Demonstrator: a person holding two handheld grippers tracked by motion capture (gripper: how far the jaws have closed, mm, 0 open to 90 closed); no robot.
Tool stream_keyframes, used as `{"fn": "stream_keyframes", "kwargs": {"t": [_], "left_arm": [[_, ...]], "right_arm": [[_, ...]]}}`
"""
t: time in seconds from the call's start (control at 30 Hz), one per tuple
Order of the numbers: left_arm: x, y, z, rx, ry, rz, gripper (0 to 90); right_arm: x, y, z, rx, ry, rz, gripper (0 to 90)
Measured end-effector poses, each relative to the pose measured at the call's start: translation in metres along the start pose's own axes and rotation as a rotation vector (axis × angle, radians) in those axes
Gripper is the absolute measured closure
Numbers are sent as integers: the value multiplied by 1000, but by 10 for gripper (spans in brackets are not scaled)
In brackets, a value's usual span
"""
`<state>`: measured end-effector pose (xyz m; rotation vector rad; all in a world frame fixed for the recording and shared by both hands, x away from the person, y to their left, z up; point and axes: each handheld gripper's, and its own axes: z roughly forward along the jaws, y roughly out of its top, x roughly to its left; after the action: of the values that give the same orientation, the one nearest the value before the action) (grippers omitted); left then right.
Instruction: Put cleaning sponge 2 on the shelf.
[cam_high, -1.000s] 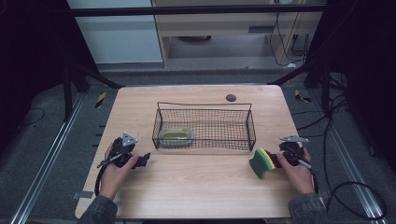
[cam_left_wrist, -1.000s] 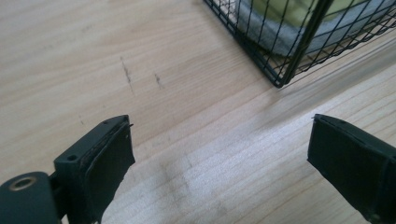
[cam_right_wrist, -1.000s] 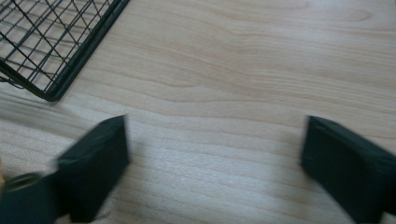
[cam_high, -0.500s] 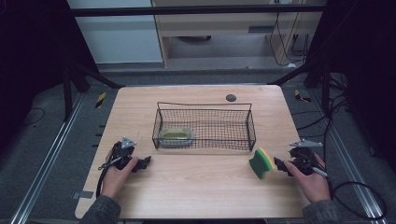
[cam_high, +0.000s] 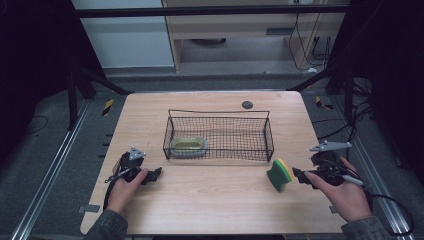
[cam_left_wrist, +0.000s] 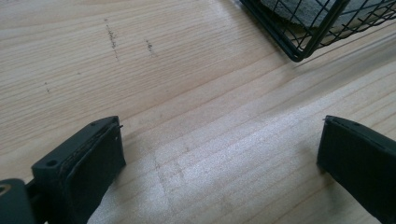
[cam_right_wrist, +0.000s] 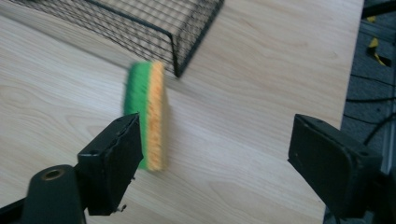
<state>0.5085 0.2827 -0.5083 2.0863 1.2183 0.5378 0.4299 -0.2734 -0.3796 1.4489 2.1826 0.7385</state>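
Sponge (cam_high: 278, 174) stands on edge on the table (cam_high: 215, 210), green side facing the basket, yellow side toward the right gripper (cam_high: 299, 175). It sits just off the basket's (cam_high: 270, 137) near right corner, apart from the wire. Right gripper view shows the same sponge (cam_right_wrist: 147, 116) ahead of the jaws, partly behind the left-hand pad, and blurred. Nothing is between the pads. The right gripper's jaws have just been closing a little but stand wide apart, holding nothing. Judged: the sponge was stood on edge so 2 flat pads can pinch its faces; right now the right gripper is off to its side, not around it.

Left gripper (cam_high: 155, 174) rests low on the table at the near left, hand (cam_high: 122, 187) wrapped round it, jaws pointing toward the basket. Left gripper view: the 2 pads are fully spread, bare wood between them, basket corner (cam_left_wrist: 299, 51) at the top edge. The left gripper's jaws have just been opening; no thing in them. Looks parked, out of the way.

Basket sits mid-table, long side across. 1 other sponge (cam_high: 188, 145) lies flat inside at its left end, pale rim, olive top. Likely the work is loading sponges into the basket, 1 in, 1 out.

Small dark disc (cam_high: 247, 104) lies on the table behind the basket, well apart from everything.
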Motion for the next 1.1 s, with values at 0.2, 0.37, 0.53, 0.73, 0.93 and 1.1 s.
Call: {"fn": "stream_keyframes", "kwargs": {"t": [0.2,0.37,0.53,0.73,0.93,1.1], "left_arm": [[0,0,0,0,0,-1,0],[0,0,0,1,-1,-3,0],[0,0,0,1,-1,-3,0],[0,0,0,4,0,-4,0],[-1,1,1,1,2,-9,0],[-1,1,1,1,2,-9,0]], "right_arm": [[11,18,-5,-5,57,-29,215],[22,28,-2,10,82,-57,216],[30,35,10,56,89,-79,210],[34,42,26,102,82,-94,201],[34,39,40,133,81,-85,204],[34,36,48,164,98,-77,242]]}}
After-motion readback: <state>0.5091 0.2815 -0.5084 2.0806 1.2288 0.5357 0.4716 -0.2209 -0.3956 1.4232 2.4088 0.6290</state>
